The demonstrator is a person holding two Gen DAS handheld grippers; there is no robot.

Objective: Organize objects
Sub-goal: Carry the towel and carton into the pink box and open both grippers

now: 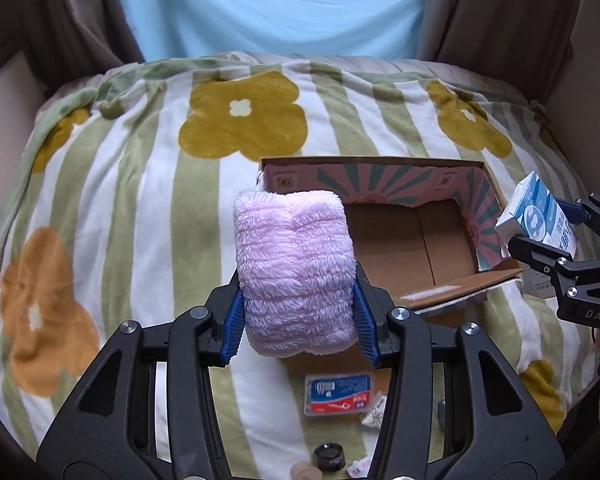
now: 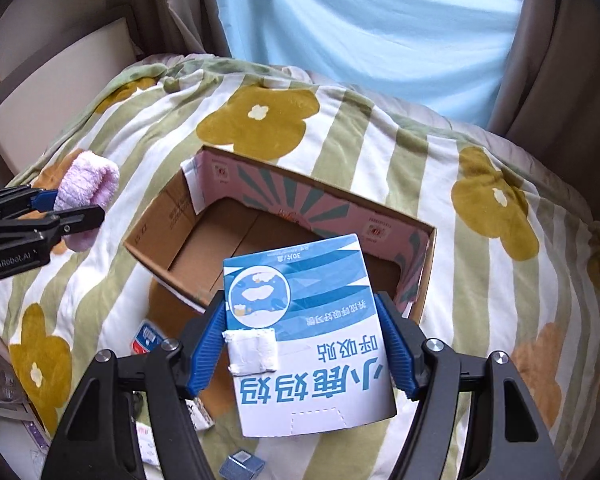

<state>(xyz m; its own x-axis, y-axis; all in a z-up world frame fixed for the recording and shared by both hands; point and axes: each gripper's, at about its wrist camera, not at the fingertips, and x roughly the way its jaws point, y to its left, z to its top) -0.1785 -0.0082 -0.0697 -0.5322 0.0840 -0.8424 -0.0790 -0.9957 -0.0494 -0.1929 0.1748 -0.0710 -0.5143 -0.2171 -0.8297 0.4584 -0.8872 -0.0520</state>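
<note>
left wrist view: left gripper [image 1: 298, 314] clenched on a rolled pink fluffy towel [image 1: 294, 268]; blue pads press its two sides near the lower end. towel is pale pink, shaggy pile in ribbed rows, folded into a stubby roll with a seam down the middle, held off the bedding, upper end overlapping the near left corner of the cardboard box [image 1: 448, 248]. box sits open on a bed blanket [image 1: 140, 168] striped green and white with mustard and orange flowers. box inside is plain brown and bare; inner walls printed pink with teal rays; near flap folded outward. below the towel on the blanket: a small clear case with red and blue label [image 1: 340, 394], a small black round item [image 1: 329, 456], scraps of paper, unclear. at right edge the right gripper [image 1: 540, 236] holds a blue and white carton [image 1: 538, 216] beside the box's right wall.

right wrist view: right gripper [image 2: 306, 344] grasping the blue and white carton [image 2: 304, 332] by its side edges. carton is flat, white lower half with large blue characters seen upside down, blue striped upper half with a round cloud emblem, a white tape patch near the left pad. it hangs above the near edge of the cardboard box [image 2: 204, 236]. left gripper [image 2: 66, 210] at left edge with the pink towel [image 2: 86, 184], beside the box's left wall. a small grey-blue packet [image 2: 242, 466] lies on the blanket [image 2: 480, 280] below.
</note>
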